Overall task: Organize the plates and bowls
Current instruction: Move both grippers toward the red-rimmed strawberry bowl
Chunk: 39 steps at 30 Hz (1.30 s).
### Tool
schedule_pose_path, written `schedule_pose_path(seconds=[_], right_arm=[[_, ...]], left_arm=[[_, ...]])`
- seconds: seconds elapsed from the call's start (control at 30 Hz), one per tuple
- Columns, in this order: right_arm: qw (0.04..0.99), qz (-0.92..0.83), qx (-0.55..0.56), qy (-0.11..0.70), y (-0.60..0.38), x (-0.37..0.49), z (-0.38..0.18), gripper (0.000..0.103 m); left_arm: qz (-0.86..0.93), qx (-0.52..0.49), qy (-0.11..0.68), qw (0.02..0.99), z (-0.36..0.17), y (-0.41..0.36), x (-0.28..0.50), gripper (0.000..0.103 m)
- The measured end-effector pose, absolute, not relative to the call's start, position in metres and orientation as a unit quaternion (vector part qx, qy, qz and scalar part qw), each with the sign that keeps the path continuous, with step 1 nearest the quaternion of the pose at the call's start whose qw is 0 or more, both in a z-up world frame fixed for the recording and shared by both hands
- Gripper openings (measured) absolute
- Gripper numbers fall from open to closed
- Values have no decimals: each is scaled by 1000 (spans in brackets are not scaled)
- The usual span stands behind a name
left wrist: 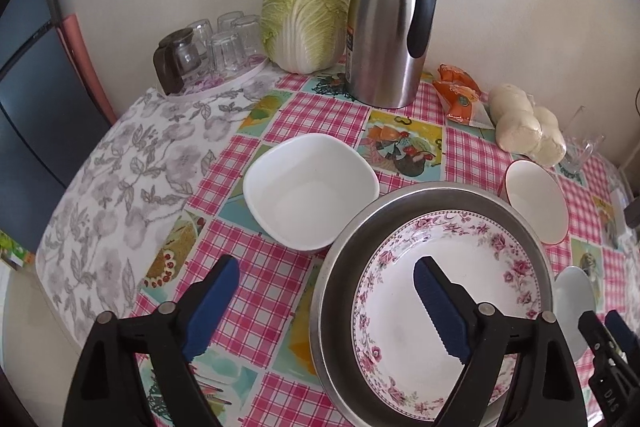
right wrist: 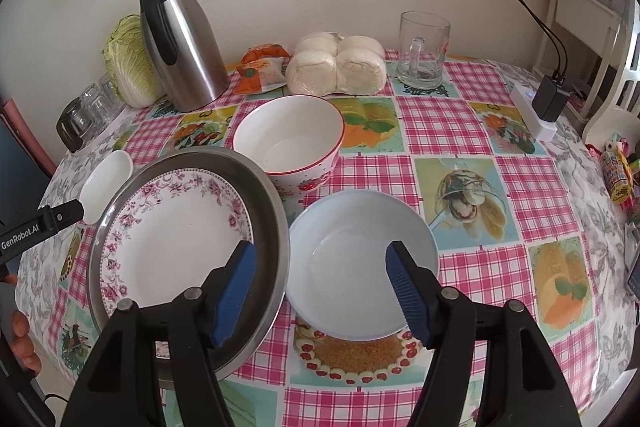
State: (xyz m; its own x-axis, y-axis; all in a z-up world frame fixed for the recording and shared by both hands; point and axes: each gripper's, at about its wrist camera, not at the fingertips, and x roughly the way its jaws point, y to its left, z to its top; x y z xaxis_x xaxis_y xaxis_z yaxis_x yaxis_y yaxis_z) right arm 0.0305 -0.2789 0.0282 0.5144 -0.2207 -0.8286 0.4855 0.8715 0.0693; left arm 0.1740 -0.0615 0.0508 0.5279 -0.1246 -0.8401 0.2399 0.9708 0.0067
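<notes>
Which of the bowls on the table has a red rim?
The round strawberry-patterned bowl just in front of the steamed buns. Its lip is edged red; the square white bowl and the pale blue bowl have plain rims.

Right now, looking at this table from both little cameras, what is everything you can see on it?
Steel basin: one, silver, front left, holding the floral plate.
Floral plate: one, white with pink roses, inside the basin.
Square bowl: one, white, left of the basin.
Strawberry bowl: one, white with red rim, behind the basin.
Pale blue bowl: one, right of the basin.
Thermos jug: one, steel and black, by the wall.
Napa cabbage: one, green, left of the jug.
Drinking glasses: several, clear, on a tray.
Snack packets: orange.
Steamed buns: bagged, white.
Glass mug: one, clear.
Left gripper: open, blue pads.
Right gripper: open, above the blue bowl.
</notes>
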Motion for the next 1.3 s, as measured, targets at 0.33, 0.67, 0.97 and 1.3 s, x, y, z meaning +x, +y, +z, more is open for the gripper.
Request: schedule_pose_path(seconds=[0.33, 0.67, 0.97, 1.3], right_arm=[[862, -200, 139, 445, -280, 28, 30, 88], [867, -190, 119, 445, -286, 25, 22, 91], [876, -196, 139, 417, -305, 13, 20, 99], [888, -196, 180, 375, -322, 1, 15, 99]], left_arm=[[-117, 86, 459, 876, 56, -83, 165, 102], [-140, 92, 443, 881, 54, -113, 156, 103], [-141, 46, 419, 896, 51, -112, 161, 103], [-143, 28, 371, 917, 52, -112, 161, 103]])
